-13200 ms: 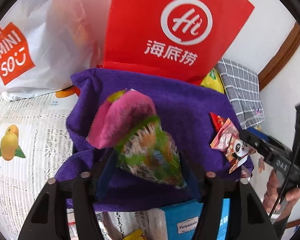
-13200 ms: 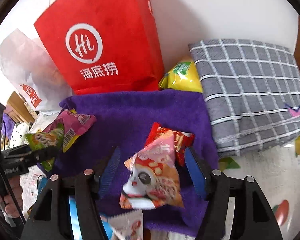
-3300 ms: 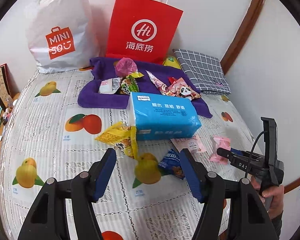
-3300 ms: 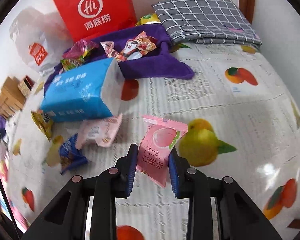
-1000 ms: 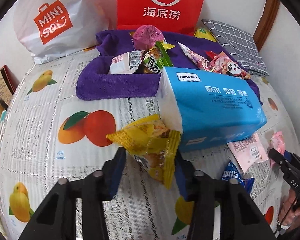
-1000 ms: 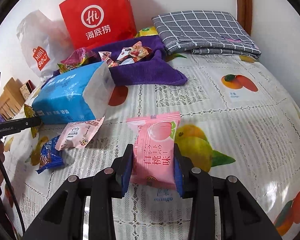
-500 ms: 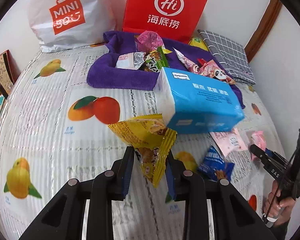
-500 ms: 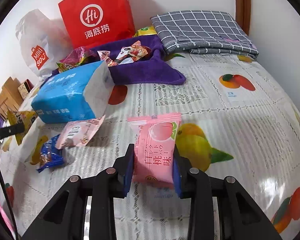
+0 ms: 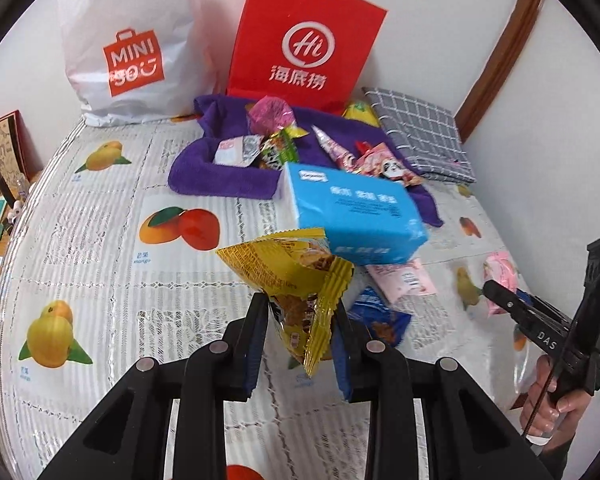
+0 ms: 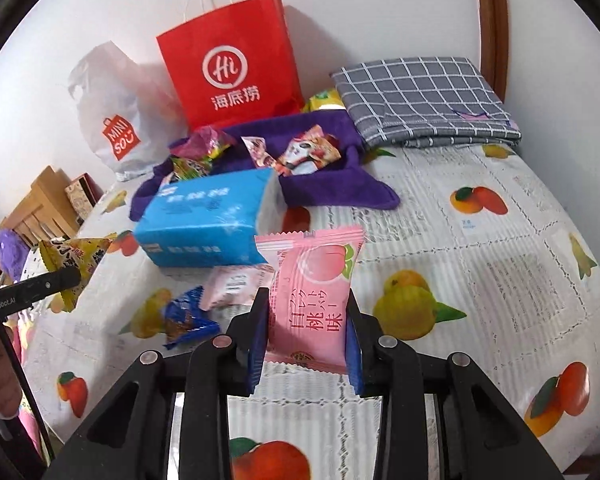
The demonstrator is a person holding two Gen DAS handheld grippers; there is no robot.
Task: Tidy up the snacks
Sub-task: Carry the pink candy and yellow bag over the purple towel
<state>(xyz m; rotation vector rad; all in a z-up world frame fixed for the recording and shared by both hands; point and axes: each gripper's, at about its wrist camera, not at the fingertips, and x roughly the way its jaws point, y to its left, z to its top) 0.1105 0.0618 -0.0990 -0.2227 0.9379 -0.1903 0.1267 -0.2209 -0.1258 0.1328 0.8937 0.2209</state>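
My left gripper is shut on a crumpled yellow snack packet and holds it above the fruit-print tablecloth. My right gripper is shut on a pink peach snack packet, also off the cloth. The yellow snack packet shows at the left edge of the right wrist view, and the pink peach snack packet at the right of the left wrist view. A purple towel at the back holds several snack packets. A blue packet and a pale pink packet lie on the cloth.
A blue tissue pack lies in front of the towel. A red paper bag and a white plastic bag stand against the wall. A folded grey checked cloth lies at the back right. Wooden furniture stands beyond the left edge.
Both grippers have risen with their packets. The yellow packet has left the cloth beside the tissue pack, and the left jaws have closed tighter on it.
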